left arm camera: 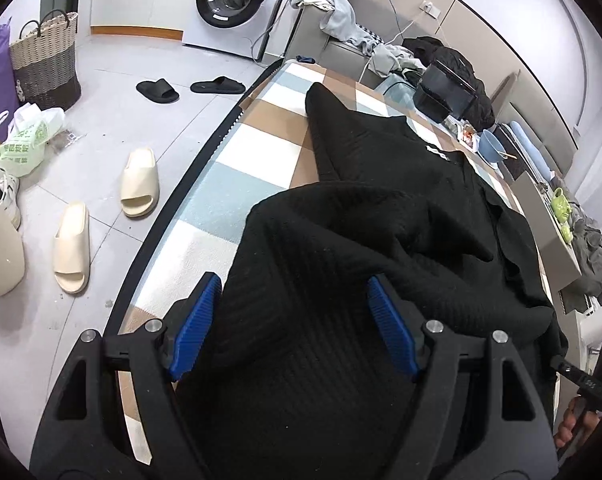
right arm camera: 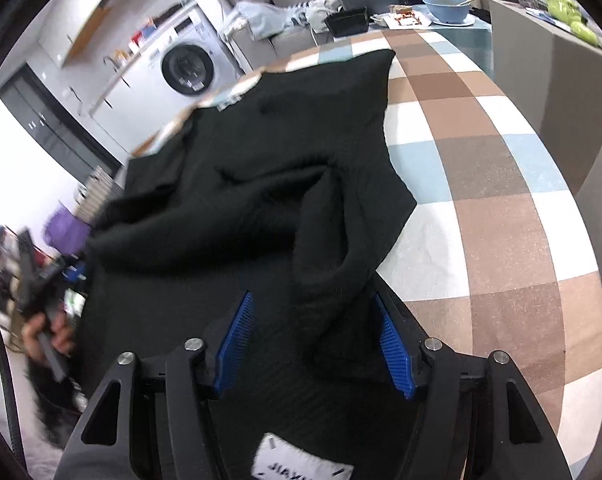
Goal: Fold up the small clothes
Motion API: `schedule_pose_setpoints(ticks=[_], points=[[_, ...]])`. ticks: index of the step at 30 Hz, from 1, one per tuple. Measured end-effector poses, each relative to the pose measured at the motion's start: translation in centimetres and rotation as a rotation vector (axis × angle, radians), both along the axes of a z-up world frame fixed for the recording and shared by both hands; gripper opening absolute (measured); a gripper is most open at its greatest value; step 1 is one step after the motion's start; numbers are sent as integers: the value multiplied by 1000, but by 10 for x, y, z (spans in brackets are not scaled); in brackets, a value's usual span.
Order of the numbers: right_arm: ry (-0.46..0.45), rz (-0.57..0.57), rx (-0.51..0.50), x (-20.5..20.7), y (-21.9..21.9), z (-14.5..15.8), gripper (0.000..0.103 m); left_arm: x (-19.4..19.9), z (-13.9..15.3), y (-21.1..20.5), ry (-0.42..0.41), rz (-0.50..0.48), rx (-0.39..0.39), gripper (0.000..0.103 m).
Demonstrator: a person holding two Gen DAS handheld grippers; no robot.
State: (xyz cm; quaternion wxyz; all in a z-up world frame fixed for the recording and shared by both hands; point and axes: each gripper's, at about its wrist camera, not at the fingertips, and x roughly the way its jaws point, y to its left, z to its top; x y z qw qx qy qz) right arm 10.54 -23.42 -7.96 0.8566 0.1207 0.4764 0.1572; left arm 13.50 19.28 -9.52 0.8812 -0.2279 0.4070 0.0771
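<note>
A black ribbed knit garment (left arm camera: 381, 208) lies crumpled on the checked tablecloth (left arm camera: 237, 148), one pointed end stretching toward the far edge. My left gripper (left arm camera: 295, 316) hovers over its near part. The blue pads (left arm camera: 197, 320) stand wide apart, with cloth lying between and under them, not pinched. In the right wrist view the same garment (right arm camera: 237, 184) shows a raised fold between the pads (right arm camera: 393, 344) of my right gripper (right arm camera: 315, 336), whose jaws also stand apart. A white label (right arm camera: 301, 464) shows on the cloth below that gripper. A hand holding the left gripper (right arm camera: 41, 304) appears blurred at the left.
The table's left edge (left arm camera: 205, 160) drops to a floor with slippers (left arm camera: 139, 182), bags and a woven basket (left arm camera: 47, 60). A washing machine (left arm camera: 237, 0) stands behind. At the table's far end sit a blue bowl (right arm camera: 449, 8) and black containers (right arm camera: 347, 22). A grey box (right arm camera: 557, 92) stands to the right.
</note>
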Motion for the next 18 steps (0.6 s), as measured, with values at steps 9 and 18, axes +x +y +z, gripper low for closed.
schedule_pose_setpoints(ticks=[9,18], points=[[-22,-289,-123,17,-58,6,59,6,5,-4,9,13,12,73],[-39,-79,29,8,-31,-3,52,23,-5,-1,18,-5,-30,65]])
